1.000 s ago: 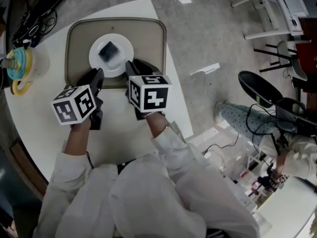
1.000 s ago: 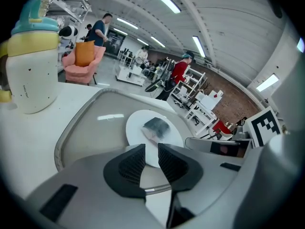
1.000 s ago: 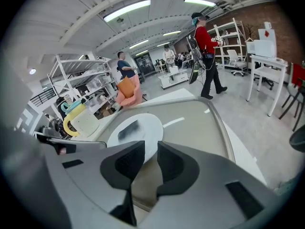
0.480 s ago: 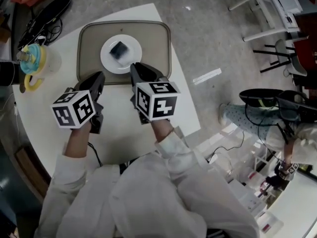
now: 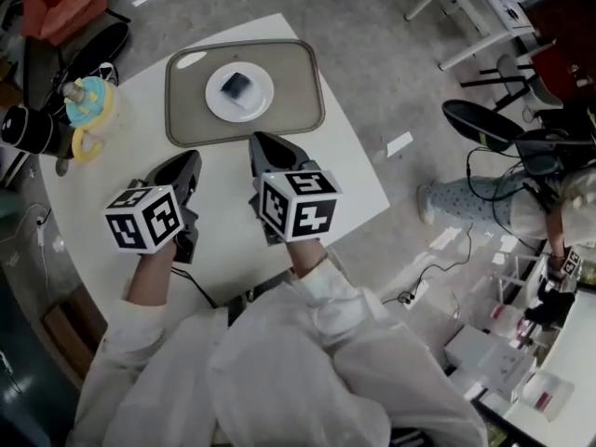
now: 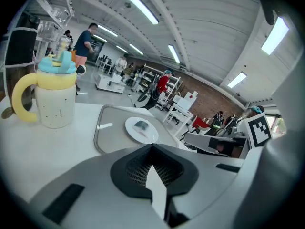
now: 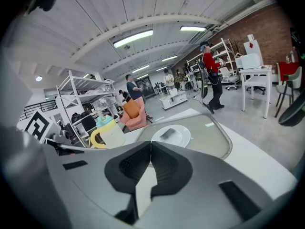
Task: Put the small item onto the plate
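Left gripper (image 5: 189, 164) and right gripper (image 5: 264, 143) are held over the white table (image 5: 223, 240), near the tray (image 5: 307, 87). Both pairs of jaws are seen closed together and empty. The small dark item (image 5: 237, 85) is found lying on the white plate (image 5: 261, 101) inside the tray.
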